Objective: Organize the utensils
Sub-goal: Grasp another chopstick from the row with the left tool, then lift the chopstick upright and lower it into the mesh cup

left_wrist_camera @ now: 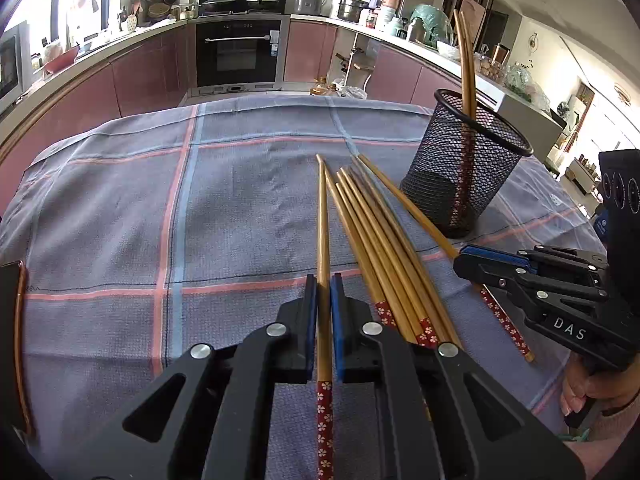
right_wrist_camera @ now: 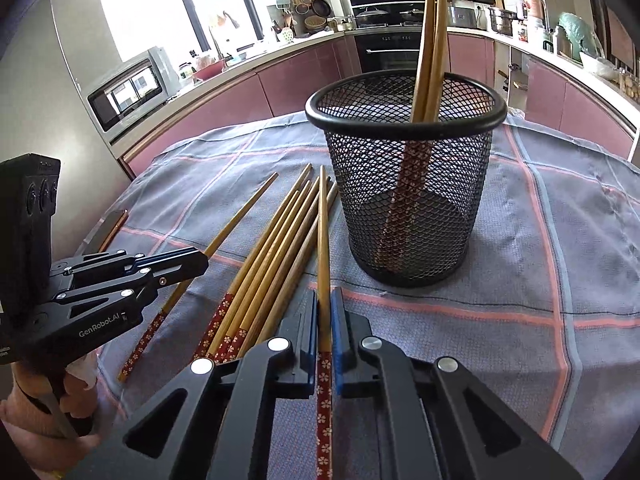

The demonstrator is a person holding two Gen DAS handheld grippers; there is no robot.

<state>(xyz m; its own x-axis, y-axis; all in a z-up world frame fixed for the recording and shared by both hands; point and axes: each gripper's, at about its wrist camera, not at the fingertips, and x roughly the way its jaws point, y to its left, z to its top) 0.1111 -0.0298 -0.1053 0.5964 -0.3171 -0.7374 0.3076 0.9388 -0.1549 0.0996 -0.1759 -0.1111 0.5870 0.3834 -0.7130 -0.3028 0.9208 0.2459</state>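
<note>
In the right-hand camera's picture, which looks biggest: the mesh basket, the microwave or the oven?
1. Basket, though it is nearest the camera.
2. Microwave.
3. Oven, partly hidden by chopsticks.

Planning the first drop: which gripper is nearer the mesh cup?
Right. The right gripper, shut on a chopstick, sits just in front of the mesh cup. The left gripper, shut on another chopstick, is farther, beyond the loose pile.
</note>
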